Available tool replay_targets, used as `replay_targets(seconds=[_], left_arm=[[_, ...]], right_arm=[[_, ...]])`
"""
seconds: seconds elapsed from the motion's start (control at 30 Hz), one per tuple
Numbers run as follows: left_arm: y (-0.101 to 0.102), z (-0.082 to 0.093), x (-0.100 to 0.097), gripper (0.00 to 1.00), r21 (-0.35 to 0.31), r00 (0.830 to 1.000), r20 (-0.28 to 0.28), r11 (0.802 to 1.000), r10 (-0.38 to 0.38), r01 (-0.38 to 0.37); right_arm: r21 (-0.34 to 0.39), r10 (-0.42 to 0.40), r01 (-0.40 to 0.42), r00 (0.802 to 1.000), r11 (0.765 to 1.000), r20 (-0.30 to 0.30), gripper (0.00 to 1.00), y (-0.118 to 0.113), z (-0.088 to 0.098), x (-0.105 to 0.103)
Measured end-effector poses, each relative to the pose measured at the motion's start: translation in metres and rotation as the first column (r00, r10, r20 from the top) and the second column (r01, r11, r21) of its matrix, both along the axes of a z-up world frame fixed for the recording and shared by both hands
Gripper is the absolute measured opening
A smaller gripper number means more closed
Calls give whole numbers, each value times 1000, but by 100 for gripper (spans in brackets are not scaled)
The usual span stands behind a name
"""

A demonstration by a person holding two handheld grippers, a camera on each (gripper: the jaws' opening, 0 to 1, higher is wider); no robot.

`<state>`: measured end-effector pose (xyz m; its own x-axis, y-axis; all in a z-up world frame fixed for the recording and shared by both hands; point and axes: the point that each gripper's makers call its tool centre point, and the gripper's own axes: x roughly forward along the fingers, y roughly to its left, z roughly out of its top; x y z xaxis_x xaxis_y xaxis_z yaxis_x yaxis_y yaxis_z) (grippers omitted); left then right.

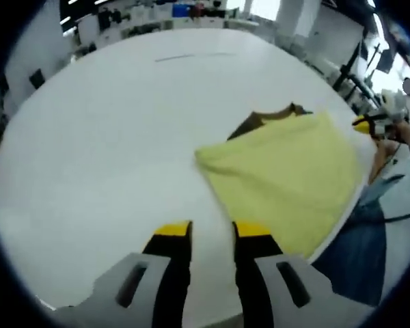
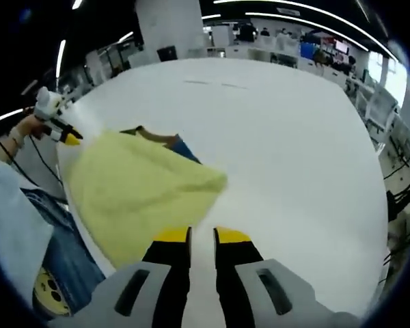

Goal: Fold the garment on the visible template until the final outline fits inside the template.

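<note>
The yellow cloth (image 1: 287, 181) lies folded on the white table (image 1: 109, 137). Both the left gripper (image 1: 212, 232) and right gripper (image 2: 202, 238) hover with jaws slightly spread, pinching nothing, probably clear to check the fold.

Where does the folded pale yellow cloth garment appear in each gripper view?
Left gripper view: the folded pale yellow cloth garment lies right of centre, near the white table's edge.
Right gripper view: it lies left of centre, above the jaws.
Shared landmark: the brown patch showing at the garment's far edge.
</note>
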<state>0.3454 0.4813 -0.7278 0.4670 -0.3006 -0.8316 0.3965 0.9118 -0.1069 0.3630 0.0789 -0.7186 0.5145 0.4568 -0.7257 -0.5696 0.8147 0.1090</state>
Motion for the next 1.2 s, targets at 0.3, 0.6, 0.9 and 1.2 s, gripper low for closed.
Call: replay_targets(seconds=[0.3, 0.6, 0.9, 1.2], left_arm=[[-6, 4, 16, 20, -56, 999, 39, 998, 12, -10], [-8, 2, 29, 20, -70, 998, 59, 997, 21, -17], [-8, -2, 46, 20, -70, 995, 90, 997, 42, -36], [-10, -3, 62, 18, -89, 994, 99, 995, 42, -33]], right_arm=[[5, -1, 1, 1000, 1000, 26, 14, 4, 2, 15], [11, -7, 6, 1000, 1000, 22, 14, 3, -2, 24], [26, -26, 26, 1000, 999, 16, 14, 2, -6, 36], [40, -42, 42, 999, 998, 7, 15, 4, -10, 42]])
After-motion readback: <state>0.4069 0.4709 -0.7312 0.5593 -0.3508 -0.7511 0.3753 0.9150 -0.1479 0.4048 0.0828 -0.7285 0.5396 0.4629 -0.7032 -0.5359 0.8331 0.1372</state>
